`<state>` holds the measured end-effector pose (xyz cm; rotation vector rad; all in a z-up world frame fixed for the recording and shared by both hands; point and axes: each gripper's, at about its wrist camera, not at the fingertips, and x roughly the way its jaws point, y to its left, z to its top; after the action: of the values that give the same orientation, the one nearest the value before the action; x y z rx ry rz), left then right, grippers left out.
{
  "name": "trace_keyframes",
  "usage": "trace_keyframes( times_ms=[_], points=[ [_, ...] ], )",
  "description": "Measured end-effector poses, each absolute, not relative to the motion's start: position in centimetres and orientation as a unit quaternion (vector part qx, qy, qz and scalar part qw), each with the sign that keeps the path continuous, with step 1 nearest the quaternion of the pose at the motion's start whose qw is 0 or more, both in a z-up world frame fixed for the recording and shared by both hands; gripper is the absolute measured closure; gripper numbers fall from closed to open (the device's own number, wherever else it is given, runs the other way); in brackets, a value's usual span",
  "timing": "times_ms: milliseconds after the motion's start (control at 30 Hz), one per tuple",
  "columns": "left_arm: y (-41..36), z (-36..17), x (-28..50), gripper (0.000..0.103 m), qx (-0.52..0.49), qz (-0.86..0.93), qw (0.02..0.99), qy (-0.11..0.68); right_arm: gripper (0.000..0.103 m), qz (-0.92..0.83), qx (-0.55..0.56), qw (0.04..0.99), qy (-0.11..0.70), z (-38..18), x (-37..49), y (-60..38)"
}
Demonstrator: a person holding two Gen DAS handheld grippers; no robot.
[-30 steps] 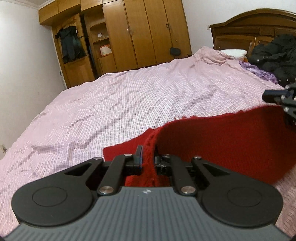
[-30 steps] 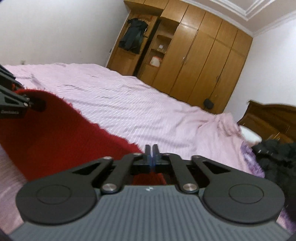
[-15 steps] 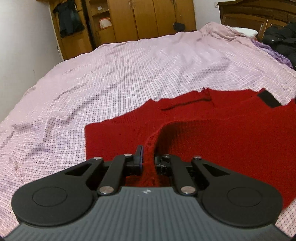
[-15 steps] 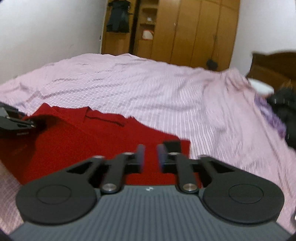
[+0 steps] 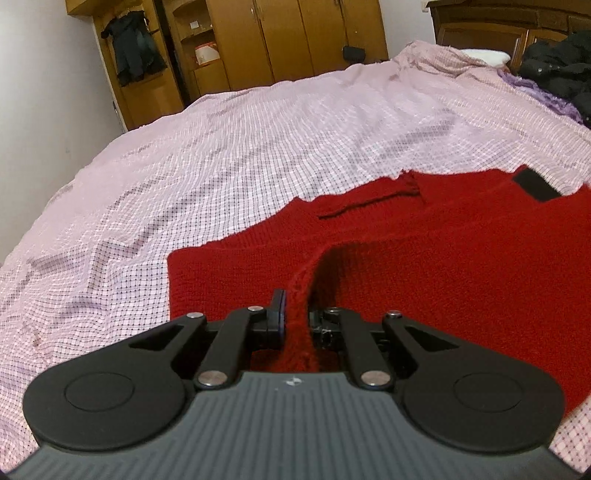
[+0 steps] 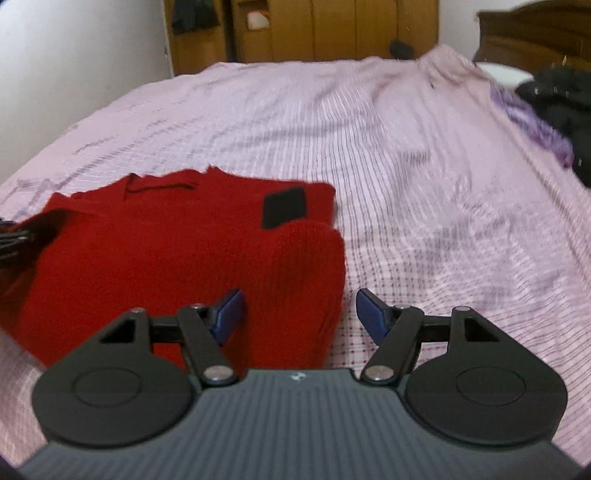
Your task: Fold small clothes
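Observation:
A red knit sweater (image 5: 443, 258) with a black label (image 5: 533, 183) lies folded over on the pink checked bedsheet (image 5: 221, 166). My left gripper (image 5: 297, 314) is shut on the sweater's near left edge, holding a ridge of it low over the bed. In the right wrist view the sweater (image 6: 166, 251) lies left of centre, with its label (image 6: 283, 206) near the far right corner. My right gripper (image 6: 299, 314) is open and empty, its jaws spread just before the sweater's near right corner. The left gripper (image 6: 14, 240) shows at the left edge.
Black clothing (image 5: 557, 70) and a purple garment (image 5: 535, 92) lie at the bed's far right by the wooden headboard (image 5: 498, 29). Wooden wardrobes (image 5: 258, 40) stand behind the bed. A white wall (image 5: 44, 92) runs along the left side.
Both grippers brought the lifted sweater edge forward and down onto the bed. My right gripper opened and let go of the sweater; the left one still grips it.

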<state>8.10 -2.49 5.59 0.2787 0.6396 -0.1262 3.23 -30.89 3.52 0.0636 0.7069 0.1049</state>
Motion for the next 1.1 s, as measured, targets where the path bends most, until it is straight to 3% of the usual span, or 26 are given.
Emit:
trace_keyframes(
  times_ms=[67, 100, 333, 567, 933, 1100],
  points=[
    [-2.3, 6.4, 7.5, 0.093, 0.134, -0.062, 0.941, 0.305, 0.062, 0.059, 0.051, 0.937, 0.34, 3.4, 3.1, -30.8],
    [-2.2, 7.0, 7.1, 0.093, 0.132, -0.062, 0.944, 0.296, 0.087, 0.064, 0.06, 0.938, 0.335, 3.6, 2.8, -30.8],
    [-2.1, 10.9, 6.4, 0.093, 0.123, -0.065, 0.958, 0.25, 0.09, 0.034, -0.017, 0.968, 0.246, 7.6, 0.6, -28.1],
    [-1.7, 11.9, 11.7, 0.093, 0.115, -0.051, 0.96, 0.249, 0.09, 0.023, -0.006, 0.975, 0.222, 9.4, 5.7, -28.0],
    [-1.8, 6.2, 20.1, 0.093, 0.142, -0.034, 0.94, 0.307, 0.089, -0.004, -0.006, 0.965, 0.264, 4.7, 12.7, -27.9],
    [-1.7, 3.4, 21.8, 0.088, 0.147, -0.033, 0.925, 0.349, 0.085, -0.014, -0.021, 0.955, 0.297, 1.9, 14.2, -28.0]
  ],
)
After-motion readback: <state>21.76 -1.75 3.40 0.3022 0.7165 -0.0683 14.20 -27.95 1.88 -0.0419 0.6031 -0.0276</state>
